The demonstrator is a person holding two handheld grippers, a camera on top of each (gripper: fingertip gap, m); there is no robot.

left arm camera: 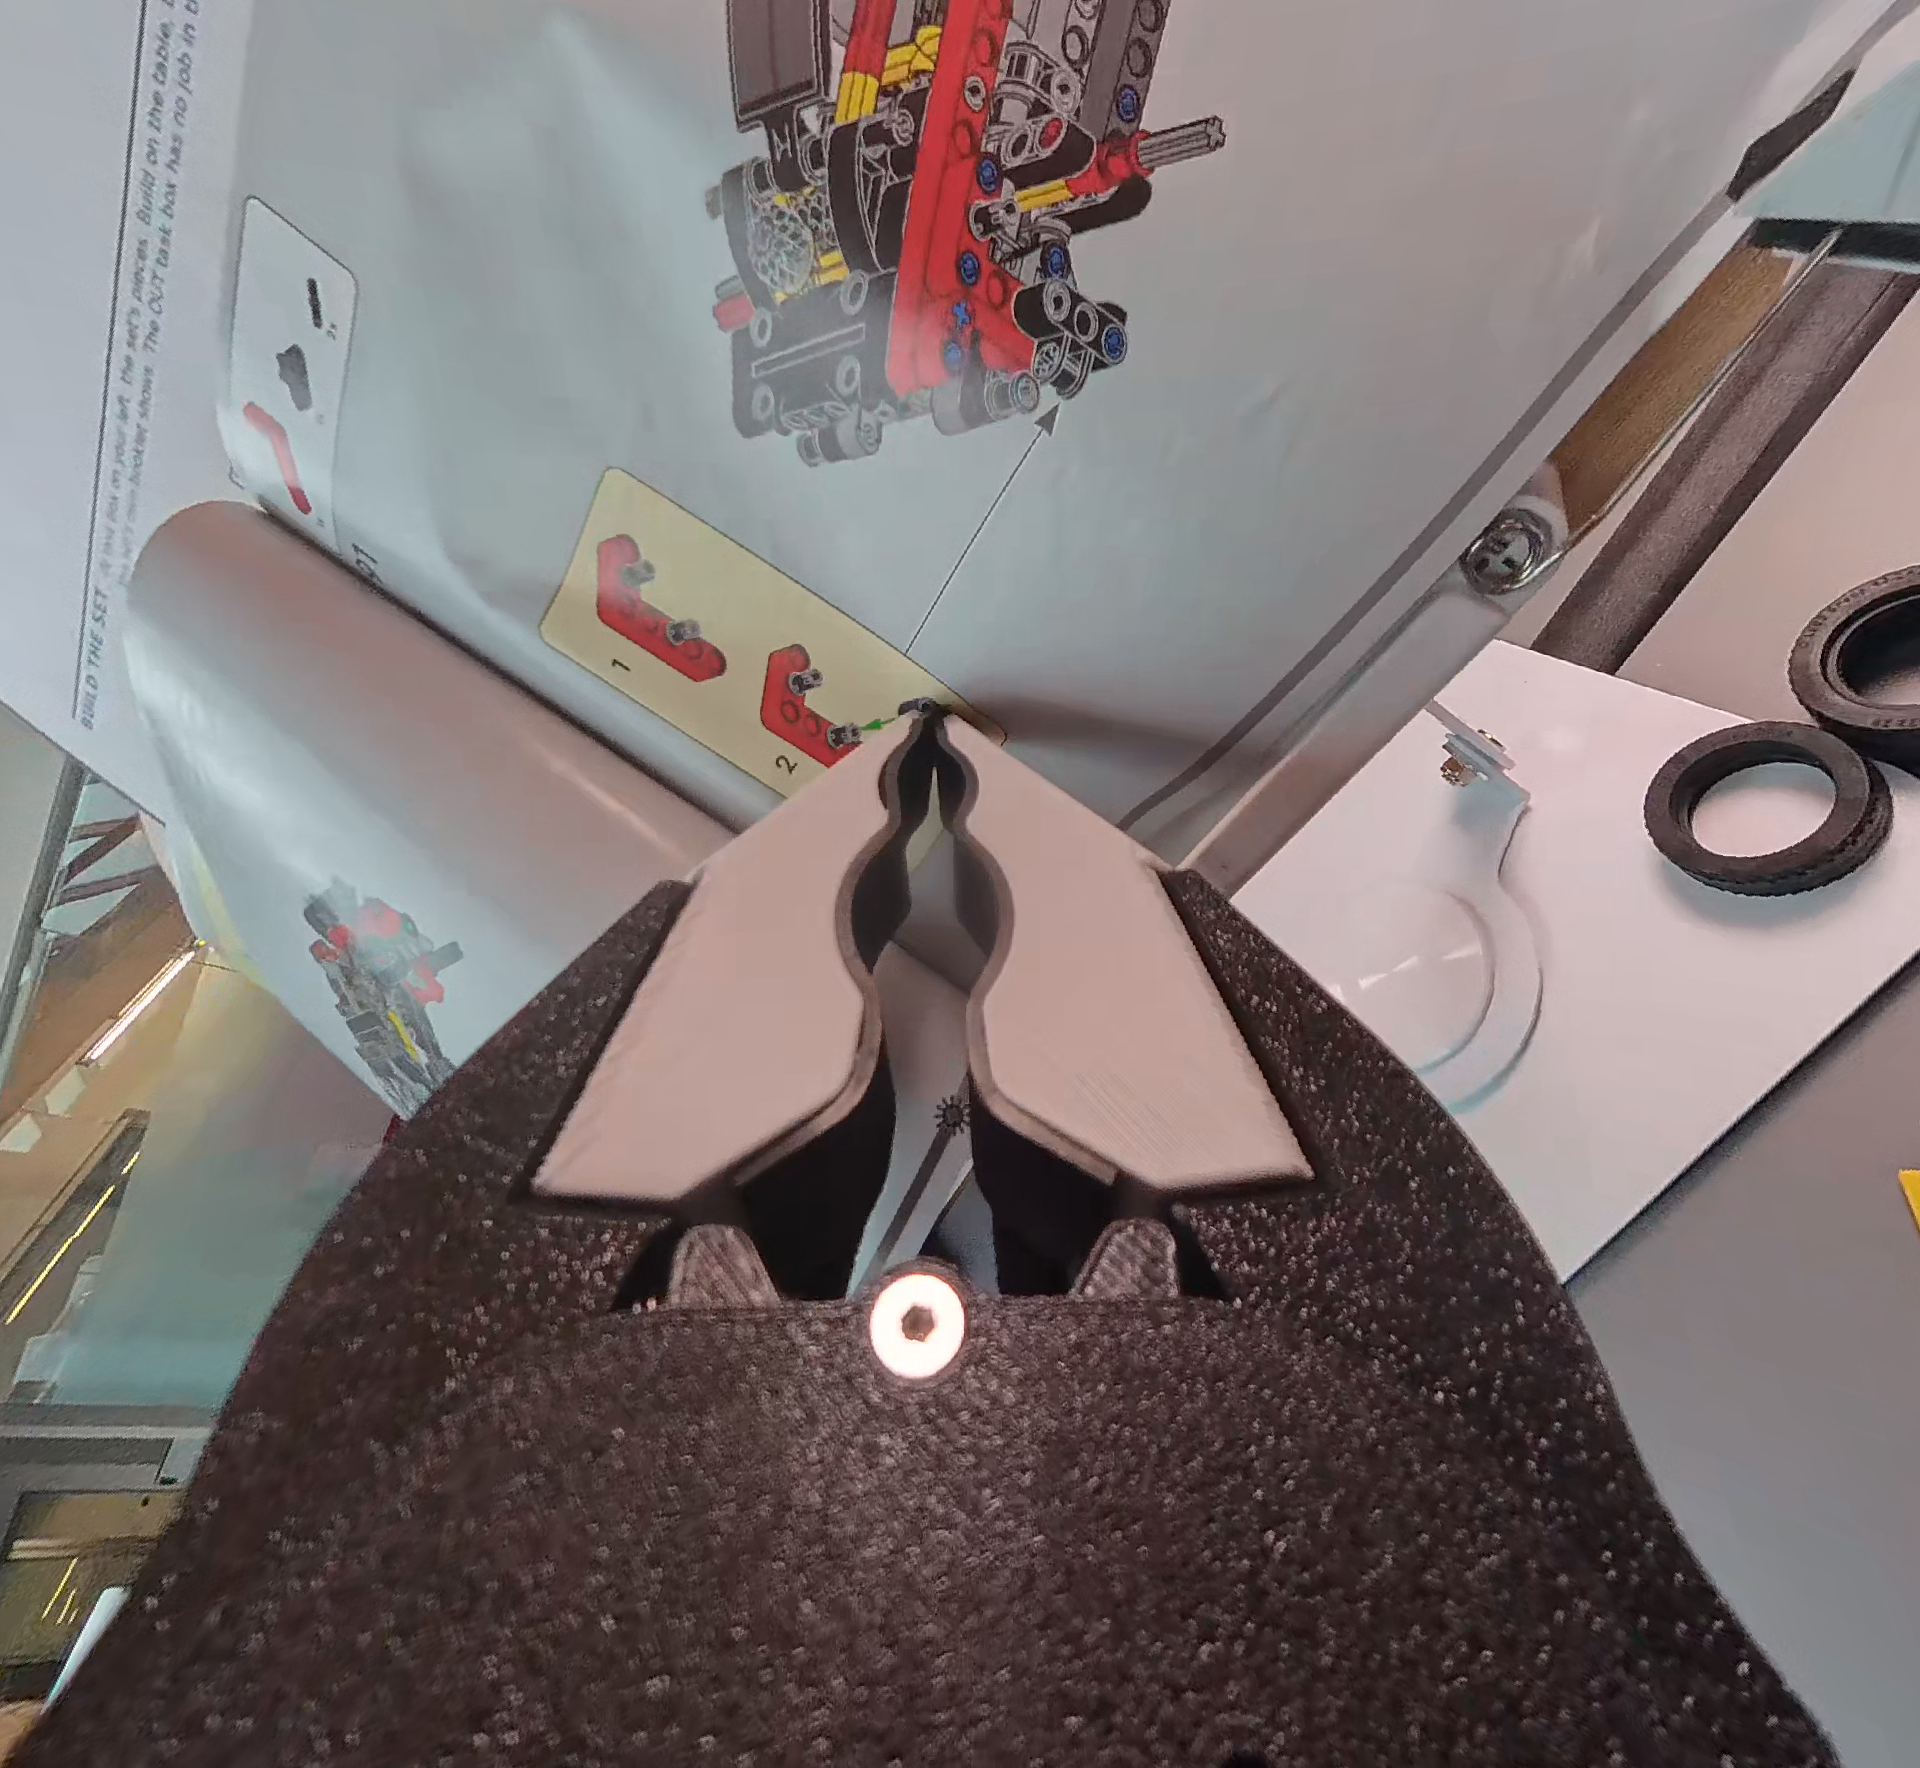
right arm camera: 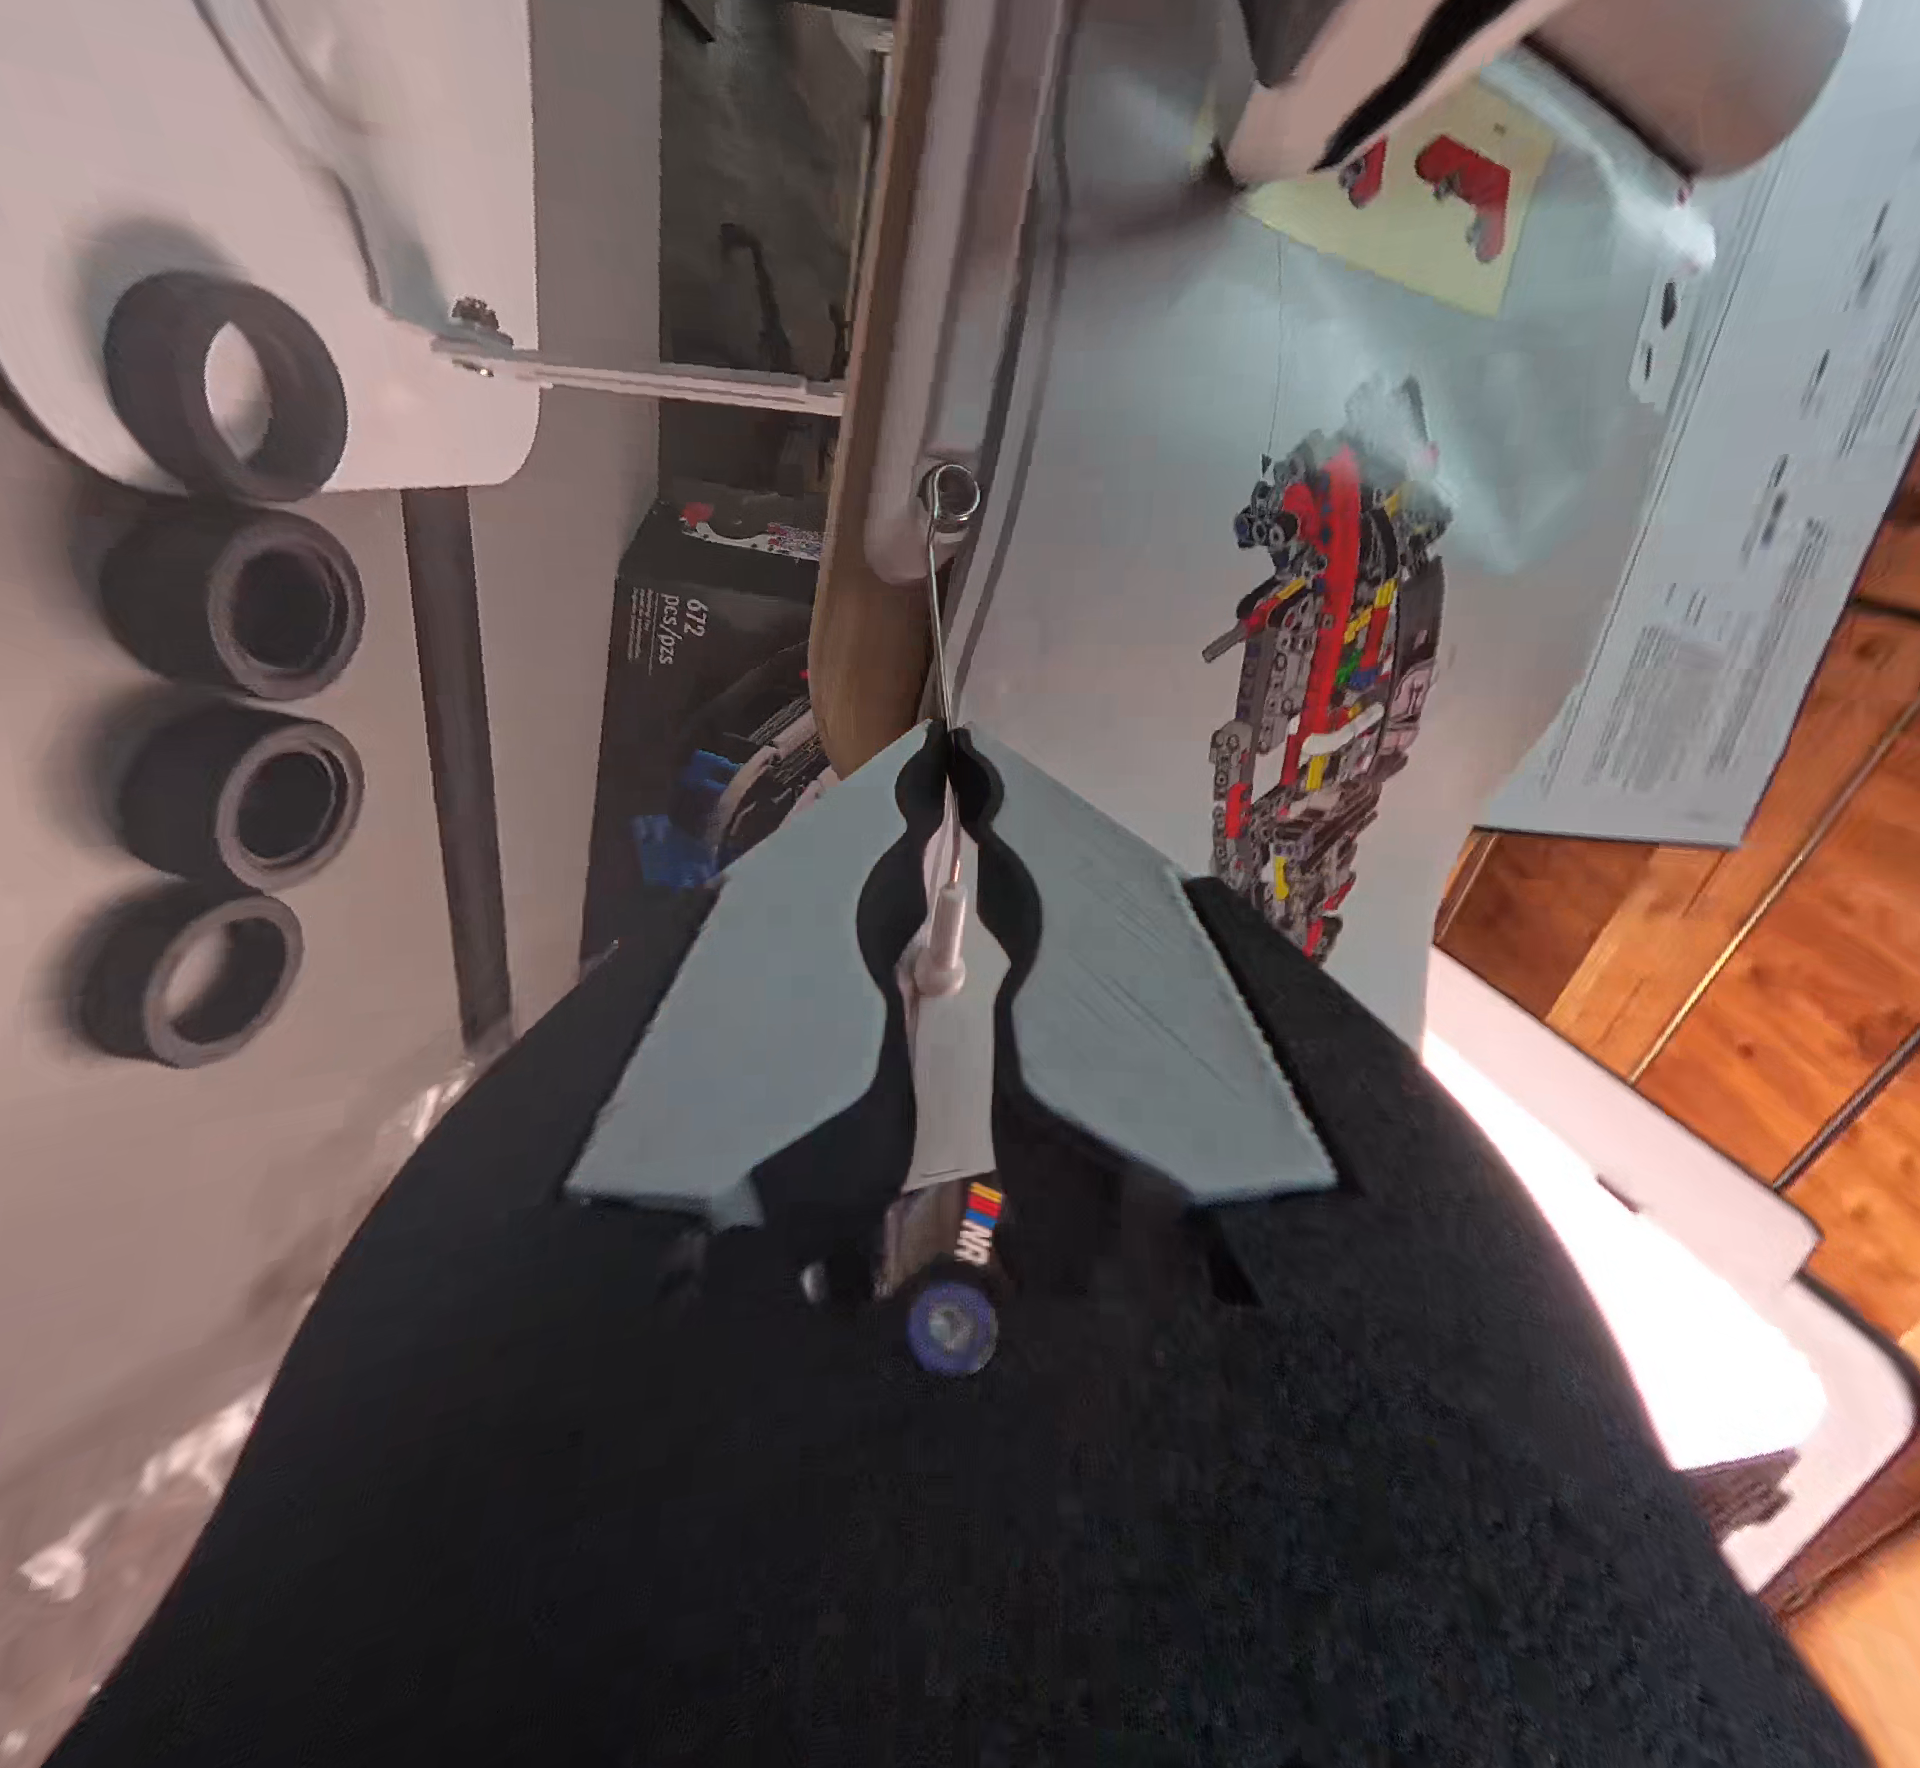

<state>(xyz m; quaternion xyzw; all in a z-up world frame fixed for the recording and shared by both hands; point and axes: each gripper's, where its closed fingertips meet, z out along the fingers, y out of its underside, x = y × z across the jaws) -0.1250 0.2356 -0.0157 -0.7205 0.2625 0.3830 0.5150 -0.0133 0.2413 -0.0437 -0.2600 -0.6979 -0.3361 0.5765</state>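
Observation:
An instruction booklet (left arm camera: pixel 540 191) stands open on a stand, one page (left arm camera: pixel 343 679) curled into a roll. My left gripper (left arm camera: pixel 930 726) is shut on the edge of a booklet page, next to a yellow inset with red parts (left arm camera: pixel 717 627); a strip of paper (left arm camera: pixel 940 1147) shows between its fingers. My right gripper (right arm camera: pixel 948 731) is shut on the stand's thin wire page-holder arm (right arm camera: pixel 938 617), whose white tip (right arm camera: pixel 943 939) lies between the fingers. The wire's coil (right arm camera: pixel 951 492) sits on the stand's rim. The left gripper also shows in the right wrist view (right arm camera: pixel 1382 56), on the page.
Several black rubber tyres (right arm camera: pixel 234 793) lie on the grey table, two showing in the left wrist view (left arm camera: pixel 1766 819). One tyre (right arm camera: pixel 223 383) rests on a white plate (right arm camera: pixel 416 108). A black box (right arm camera: pixel 696 679) stands below the stand. Wooden floor (right arm camera: pixel 1766 939) is at the right. The left gripper's tips are roughly 12 centimetres from the right gripper's.

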